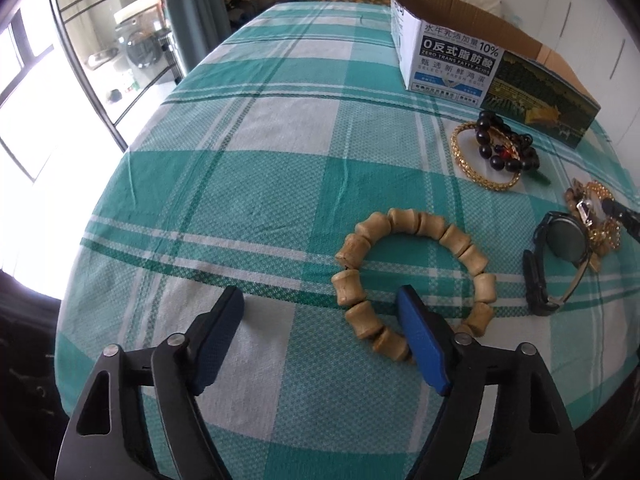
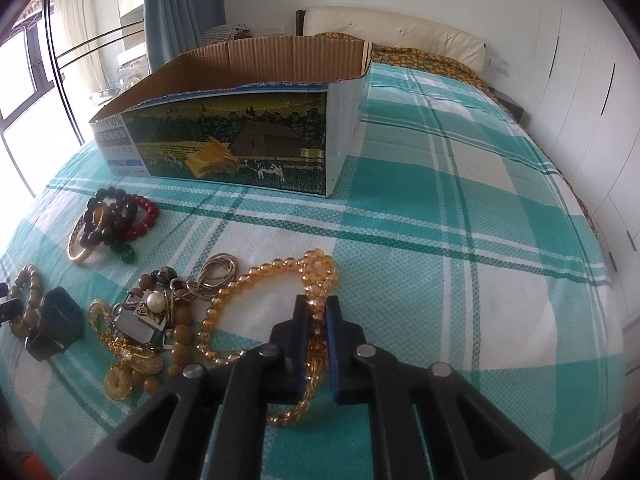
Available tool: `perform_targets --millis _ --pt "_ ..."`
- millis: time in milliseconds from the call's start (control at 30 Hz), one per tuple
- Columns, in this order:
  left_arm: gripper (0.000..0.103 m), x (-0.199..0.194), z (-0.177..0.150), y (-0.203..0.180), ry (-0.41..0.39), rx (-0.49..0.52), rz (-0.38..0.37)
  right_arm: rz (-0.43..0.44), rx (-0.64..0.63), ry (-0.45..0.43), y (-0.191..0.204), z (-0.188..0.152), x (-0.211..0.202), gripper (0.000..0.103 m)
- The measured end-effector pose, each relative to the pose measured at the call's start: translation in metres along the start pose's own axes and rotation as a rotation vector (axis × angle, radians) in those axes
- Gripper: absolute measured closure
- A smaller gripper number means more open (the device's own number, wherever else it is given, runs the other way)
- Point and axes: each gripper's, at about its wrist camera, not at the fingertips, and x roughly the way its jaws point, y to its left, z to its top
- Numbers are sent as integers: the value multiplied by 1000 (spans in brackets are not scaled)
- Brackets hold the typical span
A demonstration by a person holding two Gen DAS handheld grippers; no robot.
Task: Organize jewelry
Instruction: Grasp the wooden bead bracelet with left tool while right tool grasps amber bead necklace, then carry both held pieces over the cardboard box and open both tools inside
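Two handheld grippers angle steeply down over a bed spread with a teal-and-white checked sheet (image 1: 248, 152). The left gripper (image 1: 320, 304) is spread apart and grasps nothing; its right finger rests inside the ring of a pale wooden bead bracelet (image 1: 416, 276) lying flat on the sheet, while its left finger stands outside the ring over bare cloth. The right gripper (image 2: 318, 308) is clenched on a strand of amber bead necklace (image 2: 256, 280), which loops across the sheet on both sides of its fingers. Left of that strand lies a tangled jewelry pile (image 2: 148, 320), with a black wristwatch (image 2: 56, 320) beside it and a gold bangle with dark beads (image 2: 104, 220) farther back. An open cardboard box (image 2: 240, 136) stands behind. A cream headboard (image 2: 400, 32), white wardrobe doors and bright windows surround the bed.
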Motion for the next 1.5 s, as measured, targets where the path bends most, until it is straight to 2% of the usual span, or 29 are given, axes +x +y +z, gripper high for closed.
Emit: perform_targets --millis 33,67,100,133,300,500,733,867,1000,1133,1300,1500 --pt "51 -3 -1 -3 -6 13 -11 12 14 -2 -5 0 -3 95" --pt "73 -4 -1 -5 -9 22 -22 23 27 -5 -8 0 -8 95" --pt "86 -6 -1 -7 -8 28 -29 34 37 -10 -10 1 -14 95" --pt "90 -6 0 -8 -7 30 -35 45 41 -18 -10 1 -21 95" --pt "90 -16 14 4 -4 -28 -158 87 29 -55 -12 16 -59 95" --pt "90 -52 47 10 -48 -39 -252 139 15 -92 -10 43 -101 95" --pt "90 -99 112 -11 -132 66 -293 195 -28 -132 -1 94 -135 95" --pt "90 -117 157 -30 -185 122 -283 203 -46 -155 8 134 -139 95" --pt "90 -120 201 -52 -223 147 -278 189 -63 -171 18 172 -127 95" --pt "90 -103 238 -73 -224 140 -283 184 -64 -152 25 201 -98 95" --pt "90 -56 265 -95 -152 102 -315 200 -39 -103 30 223 -50 95" --pt "90 1 276 -112 -82 96 -277 181 -40 -45 38 227 6 95"
